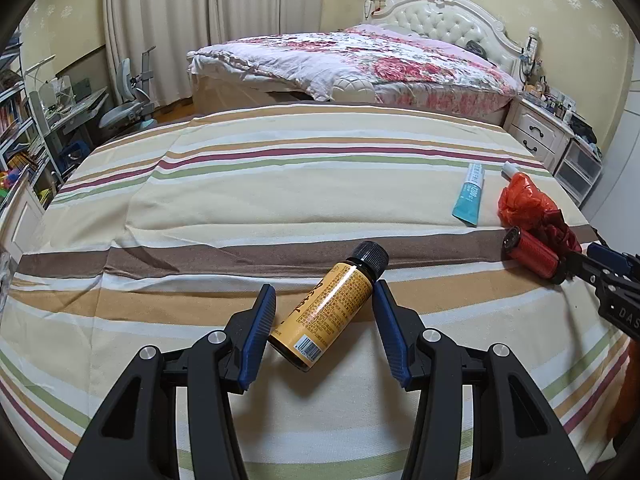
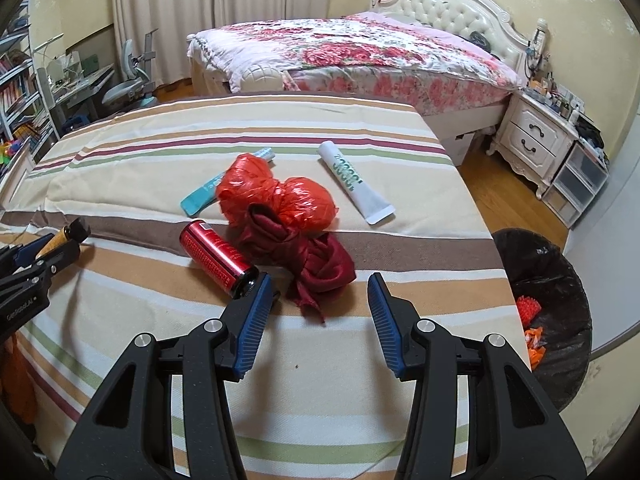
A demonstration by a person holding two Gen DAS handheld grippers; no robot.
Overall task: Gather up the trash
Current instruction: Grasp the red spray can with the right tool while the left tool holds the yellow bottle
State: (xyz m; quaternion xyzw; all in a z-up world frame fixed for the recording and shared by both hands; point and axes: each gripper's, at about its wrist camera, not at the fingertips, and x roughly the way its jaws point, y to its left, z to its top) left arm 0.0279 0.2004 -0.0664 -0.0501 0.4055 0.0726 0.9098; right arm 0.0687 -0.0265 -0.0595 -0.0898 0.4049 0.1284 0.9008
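A small yellow bottle (image 1: 324,309) with a black cap lies on the striped bedsheet (image 1: 240,208) between the fingers of my open left gripper (image 1: 324,308); the pads are close on both sides. My right gripper (image 2: 320,304) is open over the sheet, its left finger beside a red can (image 2: 218,254) and facing a dark red cloth (image 2: 316,262). Behind them lie an orange plastic bag (image 2: 276,194), a blue tube (image 2: 208,192) and a white tube (image 2: 356,182). A black-lined trash bin (image 2: 548,312) stands right of the bed.
A second bed with a floral quilt (image 1: 360,60) stands behind. A white nightstand (image 2: 532,136) and drawers are at the right. A desk, chair and shelves (image 1: 48,112) are at the left. The bin holds orange scraps (image 2: 532,336).
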